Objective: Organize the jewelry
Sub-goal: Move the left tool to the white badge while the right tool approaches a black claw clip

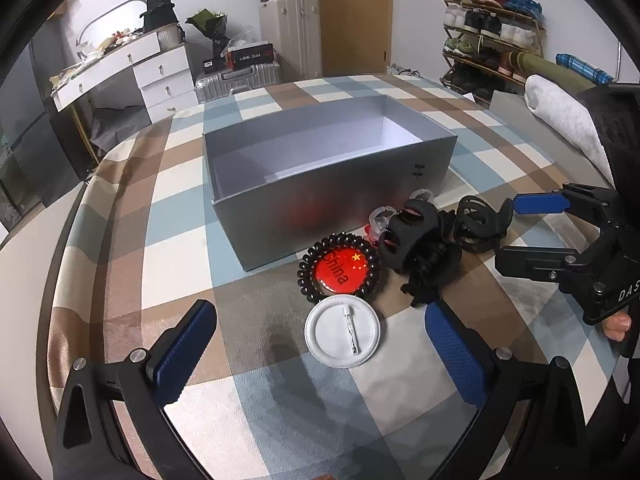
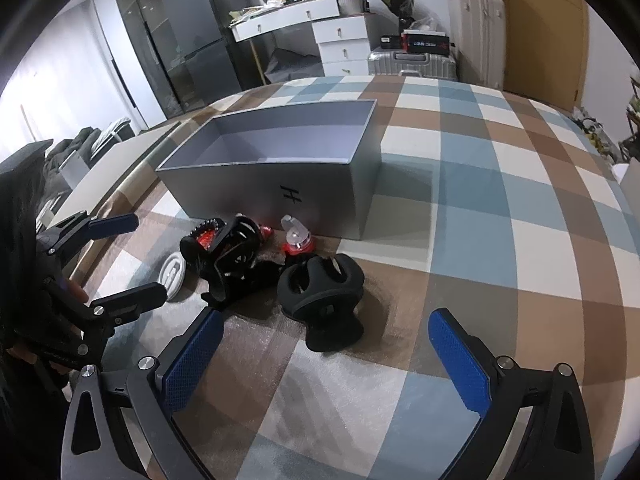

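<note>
The jewelry lies in a small heap on the checked tablecloth, just in front of the near wall of an open grey box. A red round badge printed "China" with yellow stars sits inside a ring of dark beads, a bracelet that circles it. Just nearer lies a white badge face down, its pin showing. Beside them are two black claw hair clips: a larger one touching the bracelet and a second a little apart. Clear plastic rings with red parts stand close against the box wall.

The rings are partly hidden behind the clips, and a dark tangle between the clips is too blurred to make out. The box floor looks bare where it shows.

The left gripper hovers over the white badge, fingers spread wide, holding nothing. The right gripper is likewise spread wide and empty, near the second clip. Suitcases, white drawers and a shoe rack stand behind.
</note>
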### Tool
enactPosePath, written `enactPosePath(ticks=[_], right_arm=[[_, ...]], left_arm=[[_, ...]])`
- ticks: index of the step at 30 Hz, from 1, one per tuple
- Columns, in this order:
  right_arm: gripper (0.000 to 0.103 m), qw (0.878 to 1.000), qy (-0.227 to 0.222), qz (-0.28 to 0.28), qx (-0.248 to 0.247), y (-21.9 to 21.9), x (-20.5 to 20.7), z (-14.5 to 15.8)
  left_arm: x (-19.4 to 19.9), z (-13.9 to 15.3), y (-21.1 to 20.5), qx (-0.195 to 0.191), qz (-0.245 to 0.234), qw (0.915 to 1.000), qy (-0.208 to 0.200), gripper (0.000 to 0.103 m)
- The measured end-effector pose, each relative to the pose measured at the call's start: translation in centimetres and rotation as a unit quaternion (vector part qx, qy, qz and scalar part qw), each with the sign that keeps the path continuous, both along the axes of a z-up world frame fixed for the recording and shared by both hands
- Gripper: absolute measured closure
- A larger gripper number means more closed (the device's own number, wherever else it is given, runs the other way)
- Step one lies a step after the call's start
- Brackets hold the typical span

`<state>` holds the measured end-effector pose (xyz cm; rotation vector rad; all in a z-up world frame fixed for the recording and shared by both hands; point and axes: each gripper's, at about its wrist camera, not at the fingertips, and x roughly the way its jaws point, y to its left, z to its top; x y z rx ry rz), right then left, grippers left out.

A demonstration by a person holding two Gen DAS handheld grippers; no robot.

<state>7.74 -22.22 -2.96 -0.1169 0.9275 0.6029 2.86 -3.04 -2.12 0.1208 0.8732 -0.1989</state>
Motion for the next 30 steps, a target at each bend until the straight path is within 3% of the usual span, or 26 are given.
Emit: enactPosePath(ticks=[13,18,25,30], right_arm=[[0.002,1.000,0.015,0.010,0.015,0.1,-0.2,-0.5],[0.019,0.999,0.022,0.016,0.025,0.2,-0.1,-0.6],[0.029,1.000,0.011,-0.001,0.026,0.4,0.1,-0.8],[0.051,1.000,-0.012,0.005,-0.002,1.2,-0.2,-0.8]], left_arm=[[0.2,-0.9,-0.1,0.010,-0.003,0.9998,0.018,0.001],[0.3,-1.2,-0.1,0.016,-0.002,0.9996,0.023,0.001],[0.5,-1.8,-0.4,0.015,0.000,0.9993,0.034,0.001],[0.6,-2.3,-0.8,0.022,-0.001,0.9989,0.040,0.001]])
